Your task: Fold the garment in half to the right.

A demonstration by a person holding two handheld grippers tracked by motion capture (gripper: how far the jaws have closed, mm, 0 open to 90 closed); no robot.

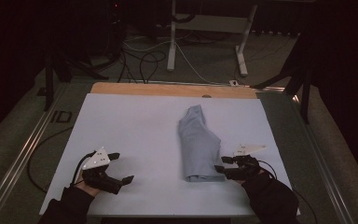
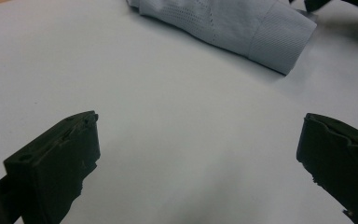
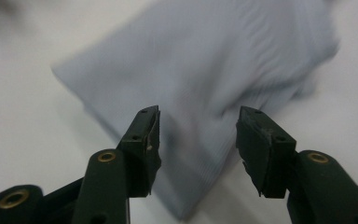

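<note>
A folded pale blue garment [image 1: 197, 144] lies on the white table sheet [image 1: 135, 121], right of centre, running from the far side toward me. My right gripper [image 1: 222, 164] is at the garment's near right corner. In the right gripper view its jaws [image 3: 198, 128] stand partly apart over the garment's ribbed hem [image 3: 205, 60], with cloth showing in the gap and no pad pressing on it. My left gripper [image 1: 123, 167] rests at the near left, well clear of the garment, jaws wide apart [image 2: 198, 140] over bare sheet. The garment's cuffed end [image 2: 270, 37] shows far off in that view.
A strip of wooden tabletop [image 1: 168, 88] shows beyond the sheet's far edge. A metal rail [image 1: 23, 149] runs along the table's left side. Cables [image 1: 142, 60] and white desk legs [image 1: 171, 42] are on the floor behind.
</note>
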